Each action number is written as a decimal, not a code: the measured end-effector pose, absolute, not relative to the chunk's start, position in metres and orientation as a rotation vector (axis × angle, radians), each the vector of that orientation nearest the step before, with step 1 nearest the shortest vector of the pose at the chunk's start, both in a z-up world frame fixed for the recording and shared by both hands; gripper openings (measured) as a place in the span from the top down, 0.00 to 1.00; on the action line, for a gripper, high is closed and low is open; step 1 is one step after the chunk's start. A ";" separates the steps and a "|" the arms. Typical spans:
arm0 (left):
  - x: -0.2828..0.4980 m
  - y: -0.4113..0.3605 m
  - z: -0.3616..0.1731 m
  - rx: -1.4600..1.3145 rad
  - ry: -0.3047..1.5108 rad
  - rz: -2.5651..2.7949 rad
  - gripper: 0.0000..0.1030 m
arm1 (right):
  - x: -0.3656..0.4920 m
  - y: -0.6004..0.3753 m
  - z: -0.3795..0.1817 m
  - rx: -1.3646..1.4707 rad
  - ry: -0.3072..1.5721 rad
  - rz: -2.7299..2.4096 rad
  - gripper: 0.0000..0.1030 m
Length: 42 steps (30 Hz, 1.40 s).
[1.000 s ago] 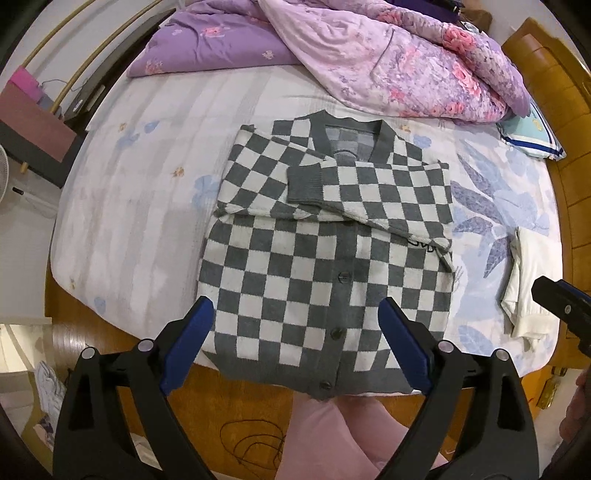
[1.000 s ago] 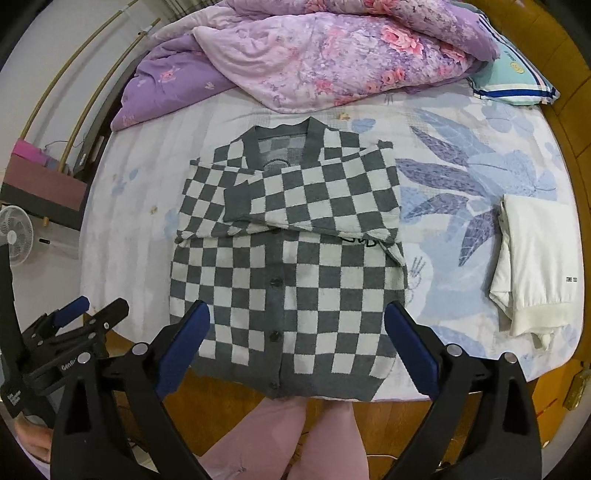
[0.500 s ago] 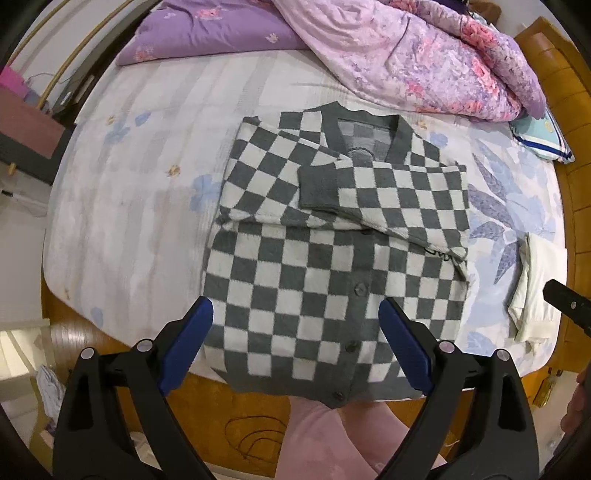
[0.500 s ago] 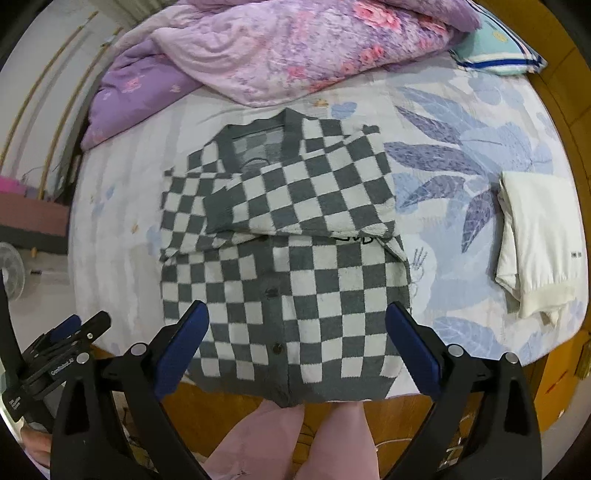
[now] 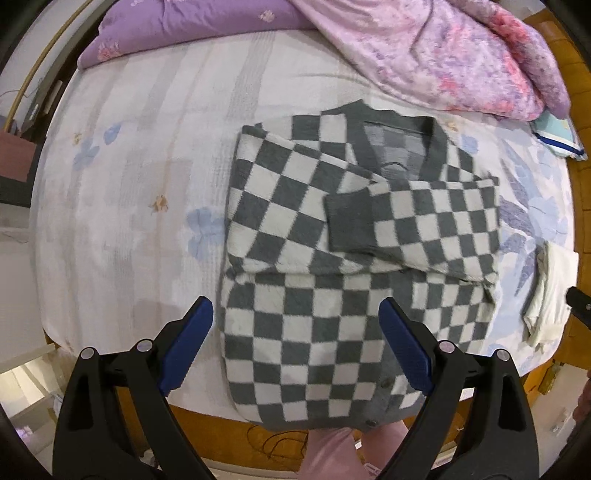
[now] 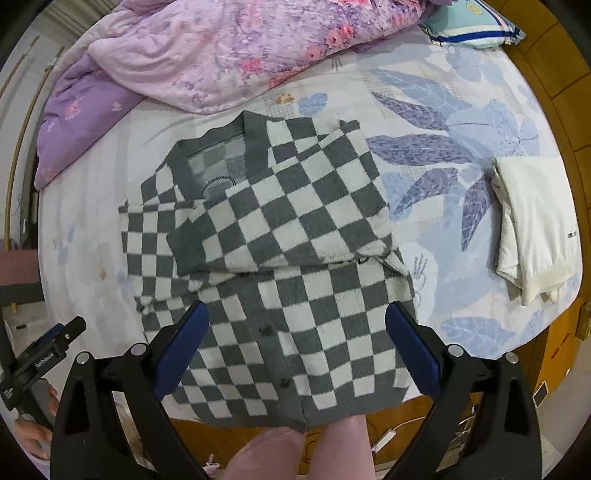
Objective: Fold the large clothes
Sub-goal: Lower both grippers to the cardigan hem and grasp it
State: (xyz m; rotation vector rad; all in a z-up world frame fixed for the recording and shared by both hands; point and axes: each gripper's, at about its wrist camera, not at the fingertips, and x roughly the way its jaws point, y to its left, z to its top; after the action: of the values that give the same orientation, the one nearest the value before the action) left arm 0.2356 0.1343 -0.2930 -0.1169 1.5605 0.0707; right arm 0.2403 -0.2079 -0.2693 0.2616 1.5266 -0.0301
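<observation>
Both grippers have come lower and closer to the bed (image 5: pixel 129 184) than a second ago, so the checked cardigan (image 5: pixel 332 295) fills more of each view. Left gripper (image 5: pixel 295 343) and right gripper (image 6: pixel 297 343) hover spread wide, empty, over its hem. Sleeves lie folded across the chest. A folded white garment (image 6: pixel 532 229) sits beside it, a pink quilt (image 6: pixel 240 48) probably bunched behind

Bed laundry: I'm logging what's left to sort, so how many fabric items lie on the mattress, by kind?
Checkered cardigan: 1
Folded white garment: 1
Pink floral quilt: 1
Purple quilt: 1
Blue-striped pillow: 1
Total: 5
</observation>
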 end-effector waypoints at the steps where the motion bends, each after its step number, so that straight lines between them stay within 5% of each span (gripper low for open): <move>1: 0.240 0.137 -0.297 -0.116 1.566 0.073 0.11 | 0.247 -0.208 -0.273 0.262 1.530 -0.032 0.10; 20: 0.424 0.156 -0.434 -0.353 1.676 -0.006 0.11 | 0.467 -0.185 -0.401 0.113 1.567 0.168 0.10; 28: 0.516 0.102 -0.504 -0.192 1.621 -0.078 0.12 | 0.544 -0.154 -0.491 0.136 1.658 0.109 0.14; 30: 0.522 0.091 -0.530 -0.139 1.641 -0.071 0.20 | 0.550 -0.154 -0.510 0.188 1.674 0.109 0.41; 31: 0.522 0.088 -0.537 -0.134 1.640 -0.086 0.45 | 0.552 -0.150 -0.521 0.182 1.691 0.118 0.52; 32: 0.519 0.086 -0.542 -0.125 1.629 -0.093 0.47 | 0.551 -0.146 -0.530 0.158 1.702 0.124 0.65; 33: 0.515 0.084 -0.539 -0.113 1.589 -0.080 0.50 | 0.550 -0.143 -0.532 0.111 1.699 0.112 0.73; 34: 0.513 0.084 -0.537 -0.127 1.584 -0.089 0.73 | 0.548 -0.137 -0.533 0.046 1.680 0.111 0.74; 35: 0.509 0.083 -0.533 -0.156 1.588 -0.096 0.82 | 0.546 -0.136 -0.529 0.040 1.668 0.110 0.81; 37: 0.504 0.084 -0.513 -0.152 1.568 -0.063 0.85 | 0.537 -0.145 -0.510 0.134 1.646 0.111 0.90; 42: 0.450 0.084 -0.445 -0.153 1.476 -0.042 0.84 | 0.482 -0.161 -0.450 0.140 1.539 0.203 0.92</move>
State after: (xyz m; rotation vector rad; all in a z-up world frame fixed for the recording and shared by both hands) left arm 0.4498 0.0843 -0.4455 -0.1529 1.4759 -0.0420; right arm 0.4822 -0.1606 -0.4503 0.1402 1.5391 0.2029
